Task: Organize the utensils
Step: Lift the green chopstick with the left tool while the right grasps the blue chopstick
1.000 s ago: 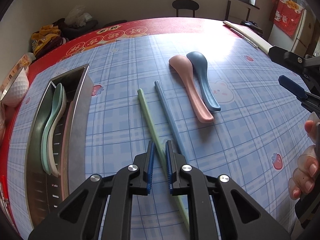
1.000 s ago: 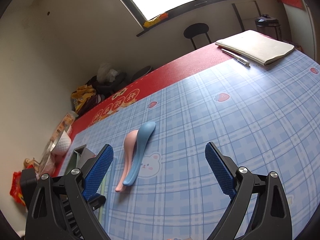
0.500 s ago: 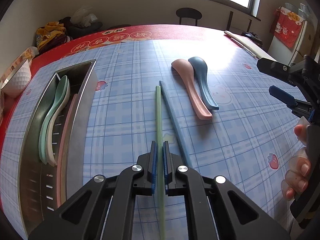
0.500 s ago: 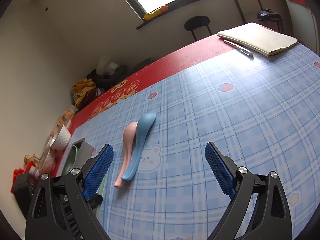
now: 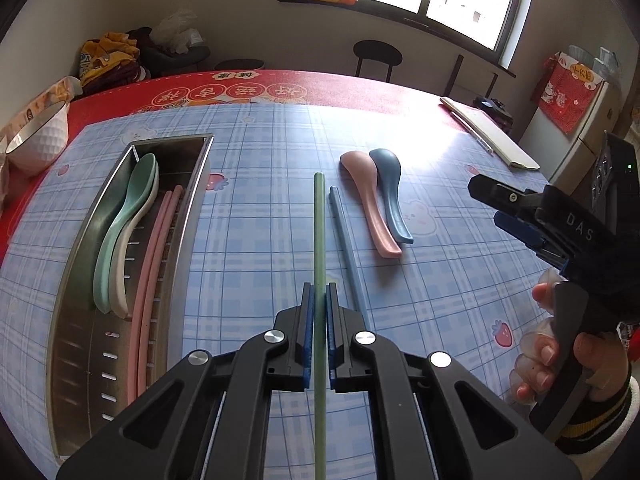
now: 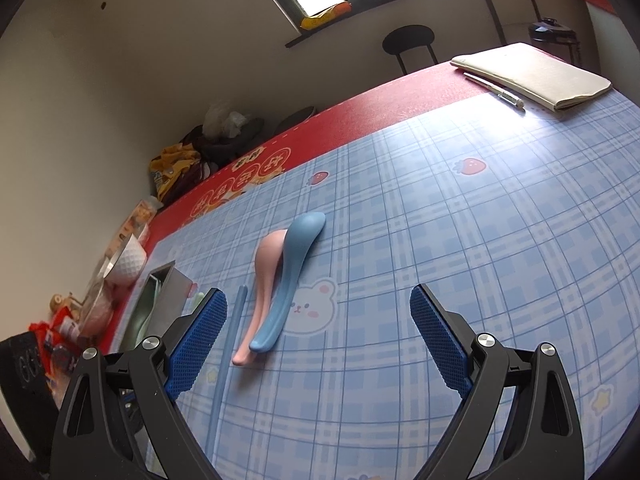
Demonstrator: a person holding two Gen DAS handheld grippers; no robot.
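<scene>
My left gripper (image 5: 319,300) is shut on a green chopstick (image 5: 319,224) and holds it raised above the table, pointing away from me. A blue chopstick (image 5: 346,246) lies on the cloth just to its right. A pink spoon (image 5: 370,204) and a blue spoon (image 5: 392,196) lie side by side further right. The steel tray (image 5: 72,280) on the left holds a green spoon (image 5: 120,220), a white spoon and pink chopsticks (image 5: 154,264). My right gripper (image 6: 316,340) is open and empty above the table, near the spoons (image 6: 280,280).
A white bowl (image 5: 36,138) stands at the far left table edge. A notebook (image 6: 536,74) with a pen lies at the far right. A black stool (image 5: 376,56) stands beyond the table. Bags and clutter sit at the far left.
My left gripper closed on the green chopstick and lifted it off the cloth, turning it straight ahead. My right gripper stayed open and shifted only slightly.
</scene>
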